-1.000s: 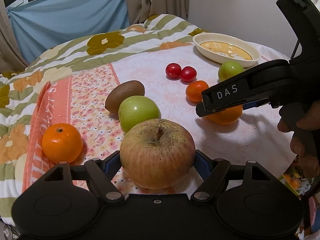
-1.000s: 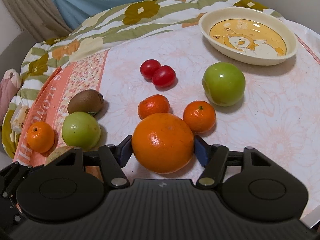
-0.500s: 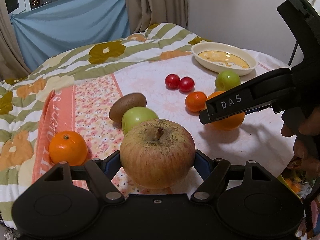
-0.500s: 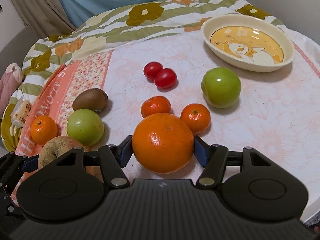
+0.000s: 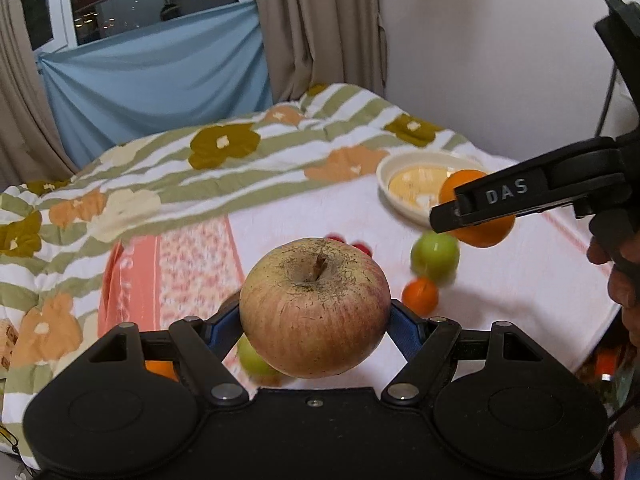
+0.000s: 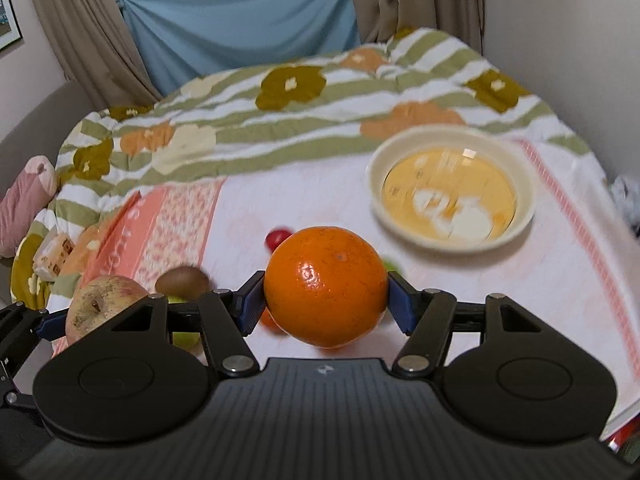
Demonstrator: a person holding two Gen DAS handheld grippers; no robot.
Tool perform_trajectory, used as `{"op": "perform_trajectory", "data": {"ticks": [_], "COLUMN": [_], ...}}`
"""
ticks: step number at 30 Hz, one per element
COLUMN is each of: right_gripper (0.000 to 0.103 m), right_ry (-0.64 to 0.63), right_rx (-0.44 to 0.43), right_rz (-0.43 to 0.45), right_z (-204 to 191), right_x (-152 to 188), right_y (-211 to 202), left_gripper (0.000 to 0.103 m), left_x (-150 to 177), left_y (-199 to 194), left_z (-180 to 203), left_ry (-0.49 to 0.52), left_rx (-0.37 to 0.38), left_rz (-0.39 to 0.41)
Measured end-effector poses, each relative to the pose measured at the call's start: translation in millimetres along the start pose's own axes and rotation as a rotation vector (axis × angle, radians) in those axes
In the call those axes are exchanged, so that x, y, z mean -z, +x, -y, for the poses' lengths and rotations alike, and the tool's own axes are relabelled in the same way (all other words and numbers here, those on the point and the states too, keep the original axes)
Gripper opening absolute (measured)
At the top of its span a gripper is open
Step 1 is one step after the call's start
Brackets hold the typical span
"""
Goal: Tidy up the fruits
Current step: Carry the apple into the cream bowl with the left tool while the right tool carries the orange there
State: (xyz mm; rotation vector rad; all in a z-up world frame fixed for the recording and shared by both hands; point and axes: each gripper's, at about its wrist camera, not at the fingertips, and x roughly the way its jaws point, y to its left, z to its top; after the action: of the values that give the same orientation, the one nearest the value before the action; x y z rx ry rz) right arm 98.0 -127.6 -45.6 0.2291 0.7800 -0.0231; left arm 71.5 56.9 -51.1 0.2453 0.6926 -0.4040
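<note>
While both fruits are hanging clear of the floral cloth (image 6: 540, 280), the carrying step of the sorting job is under way: the left gripper (image 5: 315, 316) is clamping a russet apple (image 5: 315, 307) between its blue pads, and the right gripper (image 6: 325, 305) is clenching a large orange (image 6: 325, 287) the same way. The cream bowl (image 6: 524, 216), empty as far as can be seen, is sitting toward the far right of the table, ahead of and to the right of the orange in the right wrist view. Several fruits are lying loose on the cloth below: a kiwi (image 6: 182, 280), a green apple (image 5: 435, 254), a small mandarin (image 5: 420, 295) and a red tomato (image 6: 278, 238). The bowl seems the likely destination, though nothing confirms it. The next move is probably calling for each load to be brought over the rim and lowered inside before the pads are eased apart, one hand at a time, since both fruits are bulky and could roll or knock together.
</note>
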Motion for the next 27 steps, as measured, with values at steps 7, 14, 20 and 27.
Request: {"op": "perform_trajectory", "data": {"ticks": [7,14,20,27], "right_gripper": [0.078,0.078,0.078,0.078], "right_ry": [-0.049,-0.106,-0.157,-0.186], "right_rx": [-0.039,-0.066,-0.081,-0.101], "right_rz": [0.007,0.005,-0.016,-0.051], "right_z": [62,129,177,205], "right_x": [-41,-79,-111,-132], "right_y": [-3,18,55,102], "left_gripper": [0.080,0.080,0.080,0.080], "left_x": [-45,-87,-116,-140], "left_y": [13,48,93,156], "left_z": [42,85,116,135], "left_ry": [-0.058,-0.102,-0.134,-0.111], "left_rx": [-0.050,-0.070,-0.070,-0.074], "left_rz": [0.020,0.040,0.031,-0.003]}}
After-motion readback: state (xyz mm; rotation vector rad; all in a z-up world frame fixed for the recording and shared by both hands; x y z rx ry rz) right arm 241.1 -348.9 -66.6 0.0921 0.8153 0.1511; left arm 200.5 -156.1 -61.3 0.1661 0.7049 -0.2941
